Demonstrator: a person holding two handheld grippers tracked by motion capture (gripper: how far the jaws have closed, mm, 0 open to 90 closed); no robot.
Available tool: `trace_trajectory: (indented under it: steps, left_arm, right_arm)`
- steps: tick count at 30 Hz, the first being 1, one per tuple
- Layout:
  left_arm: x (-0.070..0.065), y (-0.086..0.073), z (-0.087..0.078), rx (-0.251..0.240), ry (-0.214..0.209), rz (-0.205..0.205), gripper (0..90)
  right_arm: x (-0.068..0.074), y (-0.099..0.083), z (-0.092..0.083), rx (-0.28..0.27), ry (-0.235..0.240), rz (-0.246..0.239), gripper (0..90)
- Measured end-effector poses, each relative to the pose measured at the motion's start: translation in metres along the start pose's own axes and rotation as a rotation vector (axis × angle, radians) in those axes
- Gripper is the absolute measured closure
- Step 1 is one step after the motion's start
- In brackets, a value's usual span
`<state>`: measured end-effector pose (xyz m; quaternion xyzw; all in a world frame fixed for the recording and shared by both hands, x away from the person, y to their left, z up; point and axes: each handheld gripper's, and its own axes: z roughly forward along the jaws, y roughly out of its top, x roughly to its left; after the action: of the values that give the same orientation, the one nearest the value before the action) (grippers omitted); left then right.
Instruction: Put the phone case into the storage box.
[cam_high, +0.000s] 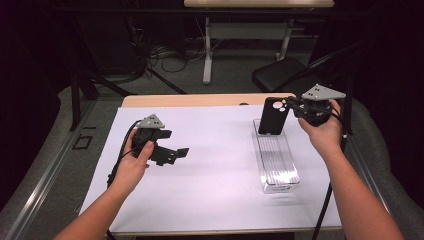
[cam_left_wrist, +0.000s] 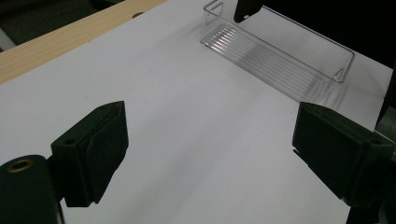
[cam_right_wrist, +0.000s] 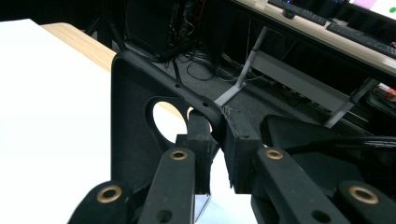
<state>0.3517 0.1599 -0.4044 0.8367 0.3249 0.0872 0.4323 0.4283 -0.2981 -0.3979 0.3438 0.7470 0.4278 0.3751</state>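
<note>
Right gripper (cam_right_wrist: 215, 154) on phone case (cam_right_wrist: 135, 126) edge

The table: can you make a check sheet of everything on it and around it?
Surface: table of light wood, covered by a white sheet.
Job's things: black phone case, held upright over the far end of the clear tray; the tray has nothing lying in it.
Clutter: nothing seen.
Grippers: right hand-held gripper shut on the phone case's edge; left hand-held gripper open, holding nothing, above the sheet.
Cables: one trails from each gripper; a tangle lies on the floor beyond.
Surroundings: dark room, black chair, another desk.
</note>
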Motion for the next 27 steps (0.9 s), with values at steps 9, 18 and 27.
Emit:
trace_trajectory:
  steps: [9,18,27]
  left_arm:
    - [0.001,-0.002,0.0,0.003,0.005,-0.002,11.2]
    - [0.002,-0.006,0.001,0.008,0.005,-0.009,11.2]
    - [0.003,-0.007,0.001,0.012,0.007,-0.007,11.2]
  right_arm:
    - [-0.003,-0.011,0.023,-0.011,-0.026,-0.03,82.0]
    - [0.001,-0.018,0.035,0.006,-0.028,-0.078,82.0]
    - [0.011,-0.019,0.043,0.01,-0.032,-0.141,82.0]
